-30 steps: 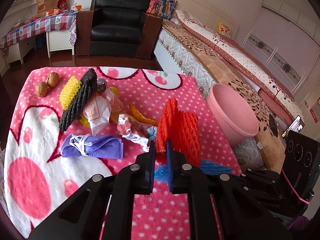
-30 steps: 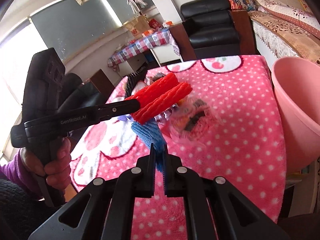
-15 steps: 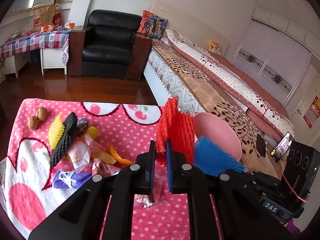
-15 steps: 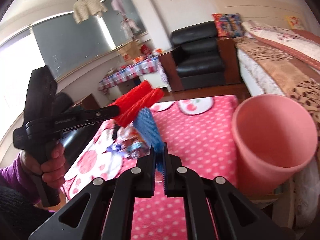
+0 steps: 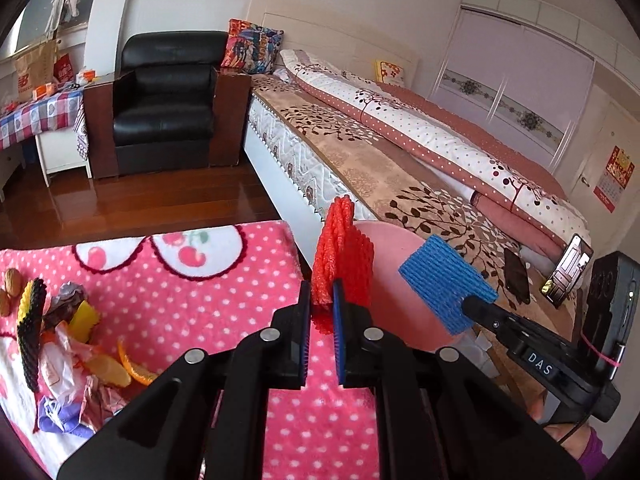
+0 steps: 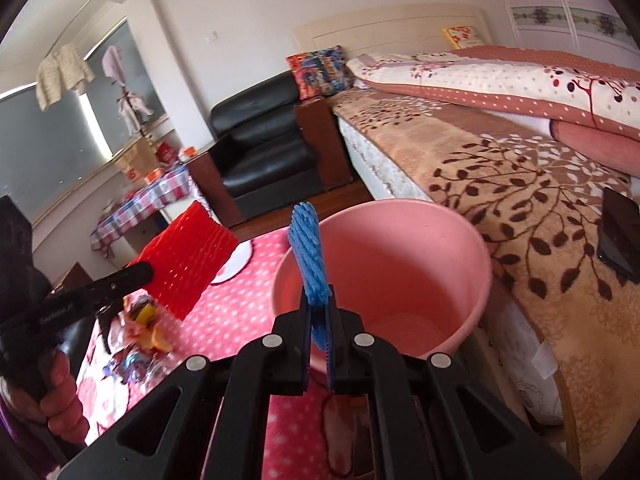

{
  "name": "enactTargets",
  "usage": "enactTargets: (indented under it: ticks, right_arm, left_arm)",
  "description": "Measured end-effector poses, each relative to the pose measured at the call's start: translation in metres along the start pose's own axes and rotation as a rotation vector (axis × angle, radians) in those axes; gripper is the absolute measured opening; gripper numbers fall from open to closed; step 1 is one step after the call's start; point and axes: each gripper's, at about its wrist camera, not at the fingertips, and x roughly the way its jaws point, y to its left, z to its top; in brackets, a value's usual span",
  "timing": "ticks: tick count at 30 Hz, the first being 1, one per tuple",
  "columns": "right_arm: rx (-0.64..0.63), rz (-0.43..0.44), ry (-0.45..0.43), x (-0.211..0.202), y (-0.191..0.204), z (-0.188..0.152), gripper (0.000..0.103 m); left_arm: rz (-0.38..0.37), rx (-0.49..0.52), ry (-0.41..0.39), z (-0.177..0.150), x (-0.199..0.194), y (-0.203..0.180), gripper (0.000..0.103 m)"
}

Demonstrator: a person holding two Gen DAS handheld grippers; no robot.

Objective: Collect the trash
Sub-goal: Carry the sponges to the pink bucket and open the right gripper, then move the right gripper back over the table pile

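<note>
My left gripper (image 5: 321,308) is shut on a red foam net (image 5: 342,254), held upright above the right edge of the pink dotted blanket (image 5: 224,280). My right gripper (image 6: 319,322) is shut on a blue foam net (image 6: 310,256), right in front of the pink bucket (image 6: 472,252). In the left wrist view the blue foam net (image 5: 444,280) hangs in front of the pink bucket (image 5: 400,320), which is mostly hidden. In the right wrist view the red foam net (image 6: 188,258) sits left of the bucket in the left gripper (image 6: 146,271). A pile of trash (image 5: 68,344) lies on the blanket's left.
A bed (image 5: 380,152) with a brown patterned cover runs along the right, phones (image 5: 516,276) lying on it. A black armchair (image 5: 164,100) and a checked table (image 5: 28,116) stand at the back across a wooden floor. Walnuts (image 5: 10,280) lie at the blanket's far left.
Both grippers have swung right and lifted, carrying the red and blue nets from over the blanket to the pink bucket. The trash pile has slid to the left of view.
</note>
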Motion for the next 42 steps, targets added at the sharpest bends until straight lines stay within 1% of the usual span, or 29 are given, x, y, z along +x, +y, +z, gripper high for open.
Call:
enactTargets:
  ticks: [7,10,16,22,24,26,27,30,32,35,37,42]
  right_arm:
    - [0.053,-0.083,0.013,0.018,-0.01,0.004,0.006]
    - [0.068,-0.113,0.023,0.027,-0.018,0.003,0.006]
    - [0.088,-0.132,0.036,0.044,-0.03,0.001,0.006]
    - [0.104,-0.147,0.042,0.057,-0.035,-0.003,0.006]
    - [0.112,-0.15,0.039,0.058,-0.037,-0.004,0.015]
    - [0.114,-0.152,0.026,0.057,-0.038,-0.004,0.035]
    - [0.113,-0.155,0.019,0.056,-0.039,-0.003,0.038]
    - [0.103,-0.161,0.007,0.053,-0.037,-0.002,0.041]
    - [0.096,-0.161,0.003,0.049,-0.034,-0.001,0.042]
    - [0.087,-0.161,-0.011,0.042,-0.028,-0.001,0.044]
    - [0.078,-0.16,-0.021,0.036,-0.023,0.0,0.044]
    - [0.045,-0.136,-0.058,0.013,0.002,0.006,0.047]
  left_arm:
    - [-0.002,0.114,0.007,0.003,0.032,-0.038,0.009]
    - [0.022,0.156,0.025,0.0,0.048,-0.05,0.009]
    - [0.057,0.191,0.064,-0.01,0.076,-0.062,0.009]
    - [0.063,0.204,0.082,-0.015,0.09,-0.067,0.01]
    - [0.056,0.21,0.085,-0.016,0.092,-0.068,0.01]
    - [0.038,0.207,0.084,-0.016,0.092,-0.067,0.01]
    - [0.032,0.203,0.084,-0.016,0.091,-0.066,0.01]
    - [0.03,0.185,0.093,-0.015,0.092,-0.064,0.013]
    - [0.014,0.167,0.095,-0.014,0.09,-0.061,0.025]
    - [-0.009,0.152,0.081,-0.011,0.084,-0.058,0.036]
    - [-0.02,0.144,0.072,-0.008,0.078,-0.057,0.041]
    - [-0.025,0.132,0.026,0.002,0.055,-0.051,0.041]
